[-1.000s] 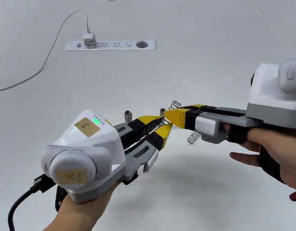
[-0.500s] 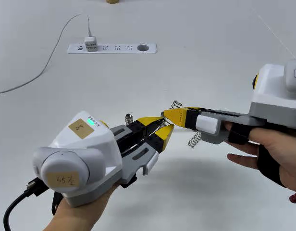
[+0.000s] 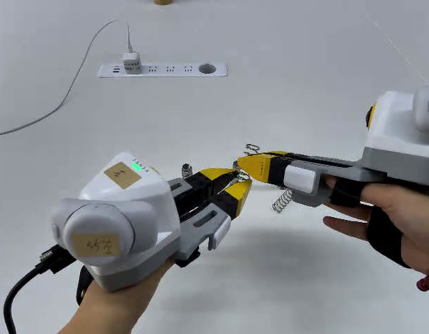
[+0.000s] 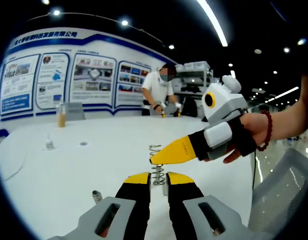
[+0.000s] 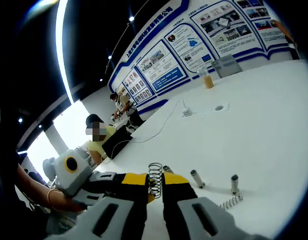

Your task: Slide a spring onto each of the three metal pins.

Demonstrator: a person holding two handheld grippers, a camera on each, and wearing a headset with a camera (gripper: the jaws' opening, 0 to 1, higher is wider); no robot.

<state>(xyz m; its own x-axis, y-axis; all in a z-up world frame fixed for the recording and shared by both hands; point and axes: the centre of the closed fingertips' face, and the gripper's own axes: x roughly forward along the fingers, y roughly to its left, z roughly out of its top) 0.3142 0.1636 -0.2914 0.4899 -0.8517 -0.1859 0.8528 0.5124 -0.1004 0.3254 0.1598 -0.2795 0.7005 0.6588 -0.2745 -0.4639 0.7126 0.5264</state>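
a: what's changed in the last half second?

b: little. the left gripper (image 3: 237, 186) has lifted its body slightly, but its tips sit where they were. the right gripper (image 3: 244, 163) hasn't shifted, nor has the loose spring (image 3: 281, 200) lying on the table (image 3: 291, 97) just beside it.

a: and the spring being fitted?

b: the held spring (image 5: 154, 181) stands upright mid-table, pinched between the right gripper's jaws. it's well short of the power strip (image 3: 162, 69) near the far edge. in the left gripper view its lower coils run down between the left gripper's jaws, beside the first pin (image 4: 165, 187).

a: is the left one gripping that pin?

b: can't tell. its jaws are drawn close with a narrow gap, and from the head view the right gripper's tip covers the spot.

a: the rest?

b: the second pin (image 5: 196, 178) and third pin (image 5: 234, 184) stand off to the side. they're too small to say whether either wears a spring. the right hand (image 3: 381, 209) is cut off by the frame's edge.
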